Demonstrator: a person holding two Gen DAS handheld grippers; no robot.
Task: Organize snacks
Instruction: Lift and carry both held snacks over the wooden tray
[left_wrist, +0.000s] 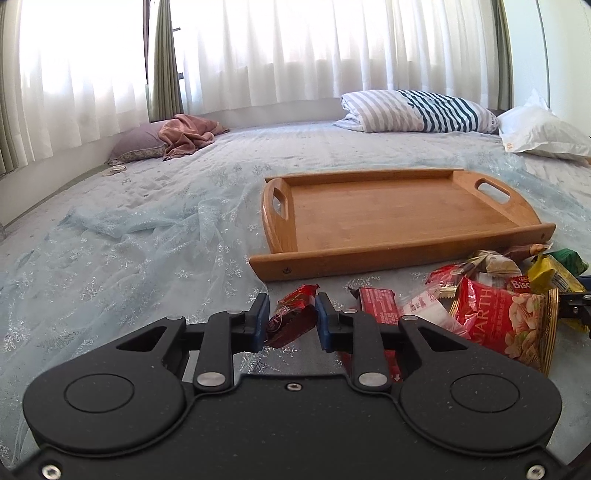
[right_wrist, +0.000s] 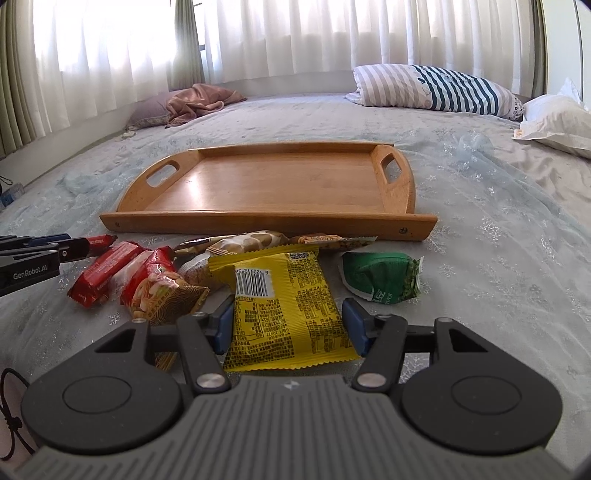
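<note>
Left hand-held gripper (left_wrist: 290, 318) is pinching a red snack (left_wrist: 291, 314) at lower center. Right hand-held gripper (right_wrist: 288, 325) straddles the yellow pack (right_wrist: 284, 306), can't tell if it's squeezing. Tray (right_wrist: 258, 218) above, empty.

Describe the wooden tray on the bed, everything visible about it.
The wooden tray is a rectangular piece of light brown wood, bamboo by its look, with low straight rails on its long sides and raised, rounded ends, each cut with an oval handle slot. A screw head shows at each end of the near rail. It lies flat on the pale blue bedspread, nothing on its floor. The snack packets lie just in front of its near rail, some perhaps touching it.
</note>
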